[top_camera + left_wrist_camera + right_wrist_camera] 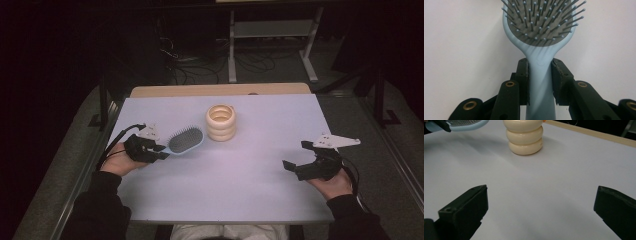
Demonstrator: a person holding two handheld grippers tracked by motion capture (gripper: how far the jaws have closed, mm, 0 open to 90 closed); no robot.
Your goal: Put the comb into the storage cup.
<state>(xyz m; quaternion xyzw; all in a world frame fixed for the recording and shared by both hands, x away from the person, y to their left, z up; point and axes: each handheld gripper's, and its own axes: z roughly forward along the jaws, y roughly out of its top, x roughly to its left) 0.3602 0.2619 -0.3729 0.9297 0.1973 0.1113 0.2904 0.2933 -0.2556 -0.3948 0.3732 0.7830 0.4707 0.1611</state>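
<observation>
- We find no brand, label or readable writing on anything here; the handle of the hairbrush (541,82) carries only faint moulded ridges where it widens into the head.
- Taking the cream ringed holder (221,122) as our landmark, we see the left gripper (159,151) well to its left and a little nearer the person, above the pale table (225,185).
- In the left gripper view its two black jaws stand close together, clamped on either side of the light blue handle, so we read a firm hold on the hairbrush.
- The brush head (185,140), grey pad and bristles facing up, lies between that gripper and the holder, just left of the holder without touching it.
- The holder itself is a stack of rounded rings, open at the top, standing upright near the far middle of the table.
- Well to the right of the holder and nearer the person, we see the right gripper (296,156) with its jaws spread wide and nothing between them.
- From the right gripper view, bare table lies between those jaws and the holder (525,136), with nothing in the way.
- Beyond the holder, past the table's far edge, we make out a wooden strip (220,90) and a metal frame (272,30) on the dark floor.
</observation>
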